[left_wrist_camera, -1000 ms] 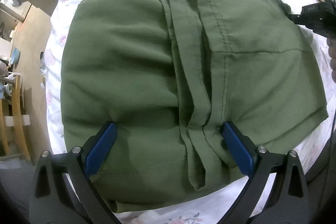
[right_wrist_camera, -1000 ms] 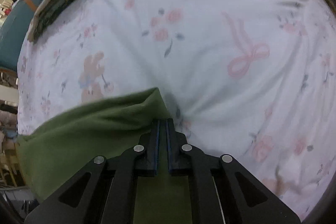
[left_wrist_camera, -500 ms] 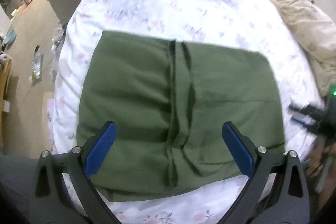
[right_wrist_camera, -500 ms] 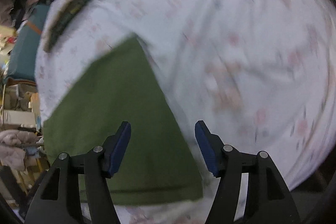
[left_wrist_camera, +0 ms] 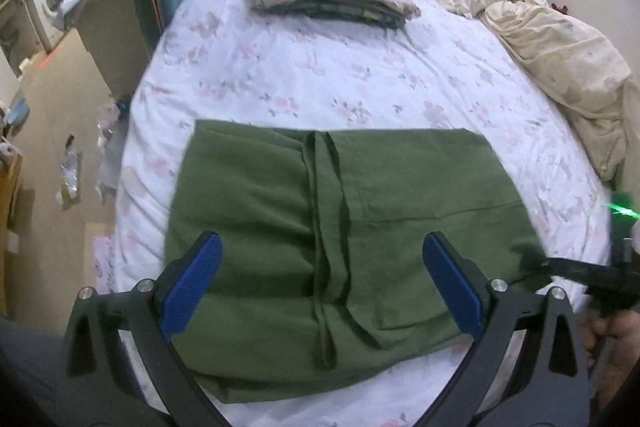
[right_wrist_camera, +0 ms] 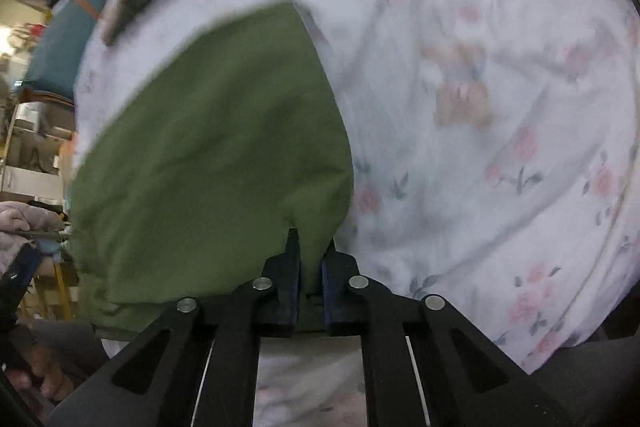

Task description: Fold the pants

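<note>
item: green pants (left_wrist_camera: 348, 247), lying on the flowered bed sheet (left_wrist_camera: 304, 75) near its front edge, already folded to a broad rectangle with a seam strip down the middle; at least one further fold seems due, though blur limits certainty. right claw (right_wrist_camera: 309, 263) just closed, pinching the pants' corner; left claw (left_wrist_camera: 326, 287) wide, empty, above the cloth.

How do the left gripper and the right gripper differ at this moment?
The left gripper stands wide open, nothing between its blue pads; the right gripper has just closed on an edge of the green pants. The left hovers over the pants' middle; the right sits at their side edge. Both share black frames and blue pads.
</note>
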{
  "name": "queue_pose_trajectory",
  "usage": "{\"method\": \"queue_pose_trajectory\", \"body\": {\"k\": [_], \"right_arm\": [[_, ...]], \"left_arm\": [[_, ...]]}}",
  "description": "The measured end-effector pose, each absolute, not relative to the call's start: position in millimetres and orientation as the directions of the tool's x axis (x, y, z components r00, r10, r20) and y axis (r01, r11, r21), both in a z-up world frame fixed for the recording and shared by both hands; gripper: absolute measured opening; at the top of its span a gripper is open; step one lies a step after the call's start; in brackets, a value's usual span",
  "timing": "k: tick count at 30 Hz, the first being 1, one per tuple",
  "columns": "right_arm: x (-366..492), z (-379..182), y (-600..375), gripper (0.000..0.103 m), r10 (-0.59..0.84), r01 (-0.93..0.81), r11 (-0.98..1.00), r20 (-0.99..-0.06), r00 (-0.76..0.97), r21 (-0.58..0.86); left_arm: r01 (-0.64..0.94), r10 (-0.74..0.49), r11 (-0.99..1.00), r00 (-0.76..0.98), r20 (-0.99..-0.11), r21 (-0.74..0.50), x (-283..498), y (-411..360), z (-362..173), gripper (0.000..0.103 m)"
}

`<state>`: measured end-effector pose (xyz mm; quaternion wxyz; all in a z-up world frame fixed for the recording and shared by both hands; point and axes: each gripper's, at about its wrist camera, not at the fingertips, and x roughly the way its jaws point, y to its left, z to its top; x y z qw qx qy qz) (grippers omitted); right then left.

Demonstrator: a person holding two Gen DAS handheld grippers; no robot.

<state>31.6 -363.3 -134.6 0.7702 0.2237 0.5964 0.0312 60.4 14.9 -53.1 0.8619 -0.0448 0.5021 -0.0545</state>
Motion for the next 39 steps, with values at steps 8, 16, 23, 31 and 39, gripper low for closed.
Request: {"method": "queue_pose_trajectory", "body": {"k": [8, 16, 23, 31, 39], "right_arm": [[0.4, -51.7, -328.0, 0.006, 0.573, -0.122, 0.785, -0.637, 0.516, 0.607], [-13.3, -39.6, -284.1, 0.006, 0.667, -0.338, 0.743, -0.599, 0.443, 0.578], [-19.6, -42.8, -254.2, 0.006, 0.691, -0.423, 0.722, -0.604, 0.397, 0.548], [-26.1, -32.5, -254.4, 0.066, 0.787, -0.457, 0.616, -0.53, 0.317, 0.641], [16.0, -43.0, -231.0, 0.024, 0.64, -0.376, 0.768, -0.657, 0.399, 0.519]], "left_arm": [[0.029, -0.193, 0.979, 0.433, -0.88, -0.2, 68.8, 22.4, -53.2, 0.099], [0.175, -0.377, 0.926, 0.38, -0.845, -0.334, 103.2, -29.8, -5.1, 0.099], [0.354, -0.344, 0.899, 0.211, -0.915, -0.257, 130.7, -116.5, -15.3, 0.077], [0.364, -0.32, 0.903, 0.217, -0.922, -0.228, 124.3, -64.5, -9.7, 0.006], [0.26, -0.227, 0.951, 0.223, -0.948, -0.167, 124.9, 54.9, -11.9, 0.006]]}}
